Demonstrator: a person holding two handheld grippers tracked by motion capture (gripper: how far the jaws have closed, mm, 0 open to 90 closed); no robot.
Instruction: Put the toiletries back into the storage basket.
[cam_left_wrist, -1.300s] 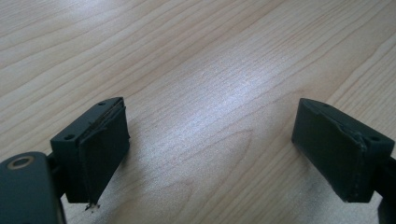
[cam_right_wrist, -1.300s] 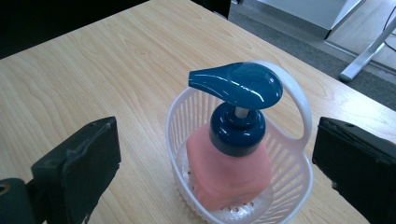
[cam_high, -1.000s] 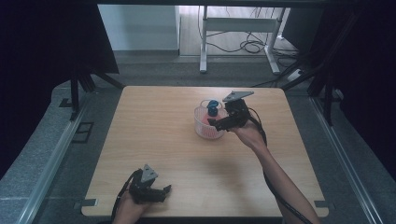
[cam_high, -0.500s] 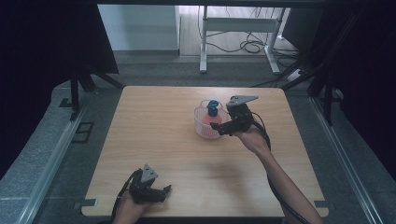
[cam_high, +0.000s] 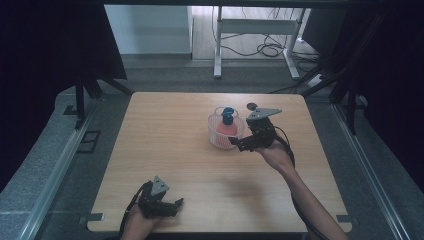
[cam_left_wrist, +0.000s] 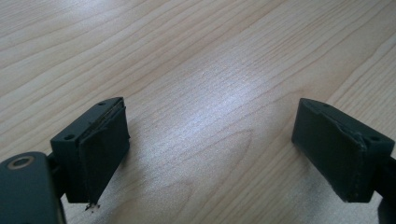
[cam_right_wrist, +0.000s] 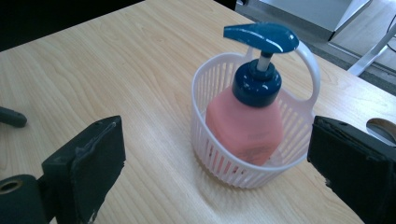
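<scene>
Half the pink bottle (cam_right_wrist: 246, 126) behind basket slats (cam_right_wrist: 224, 161)

Basket (cam_high: 225, 135) with pump bottle (cam_high: 228, 122) blocks upper centre of table (cam_high: 165, 150); left half open for passage.

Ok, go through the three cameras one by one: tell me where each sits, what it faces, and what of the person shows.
High view: above the person's side, looking forward and down on the table; both forearms, the left gripper and the right gripper show.
Left gripper view: rides the left gripper, facing bare wood between open jaws.
Right gripper view: rides the right gripper, facing the pump bottle in the white basket, jaws open.
Shared: the high and right gripper views both show bottle and basket.
</scene>
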